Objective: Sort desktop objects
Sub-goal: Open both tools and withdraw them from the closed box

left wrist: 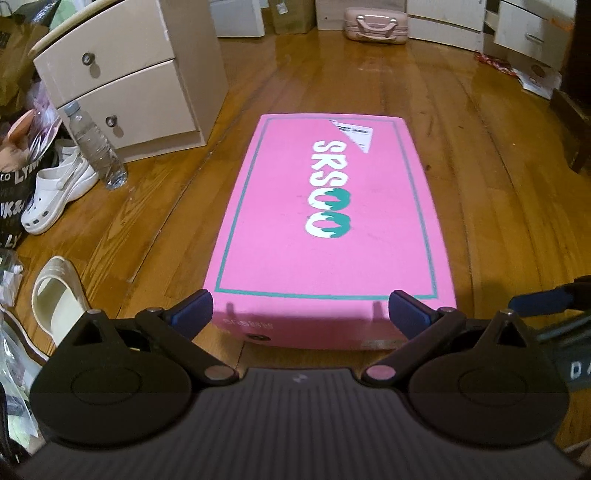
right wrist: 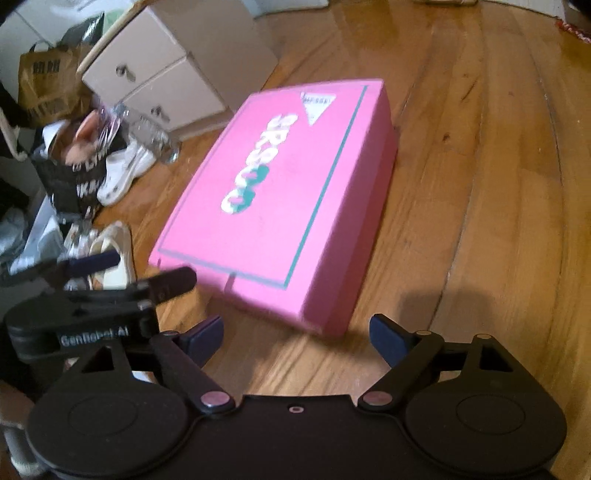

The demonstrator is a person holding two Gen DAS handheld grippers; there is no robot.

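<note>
My left gripper [left wrist: 301, 314] has its blue-padded fingers [left wrist: 194, 312] spread wide and holds nothing; the near end of the flat pink cardboard box with white and green lettering [left wrist: 325, 221] sits between the two pads, though I cannot tell whether either pad touches it. My right gripper [right wrist: 295, 338] is likewise wide open and empty, hovering just short of the box's near corner, with bare floor between its blue pads [right wrist: 388, 338]. From the right wrist view I can see my left gripper's black body off to the left, at the box's near edge, and from the left wrist view a blue-tipped part of the right one shows at the right edge. The pink box lies flat on the glossy brown wooden plank floor [left wrist: 498, 203], lid up, with a thin green border line around the lid and a white triangular label [left wrist: 354, 134] at its far corner. To the left of the box, near my left gripper, a cream open-toed slide sandal [left wrist: 55, 295] lies on the floor. Further out on that side sit a white perforated clog [left wrist: 59, 192] and a clear plastic water bottle with a pale cap [left wrist: 96, 147], standing upright just in front of a beige two-drawer bedside cabinet with round metal knobs [left wrist: 129, 81]. A black bag with white lettering [right wrist: 74, 177] stands beside the clog, with a brown paper bag [right wrist: 48, 85] behind it. At the far end of the floor, well apart from the box, a small pink suitcase with a handle [left wrist: 375, 24] rests against pale furniture.
</note>
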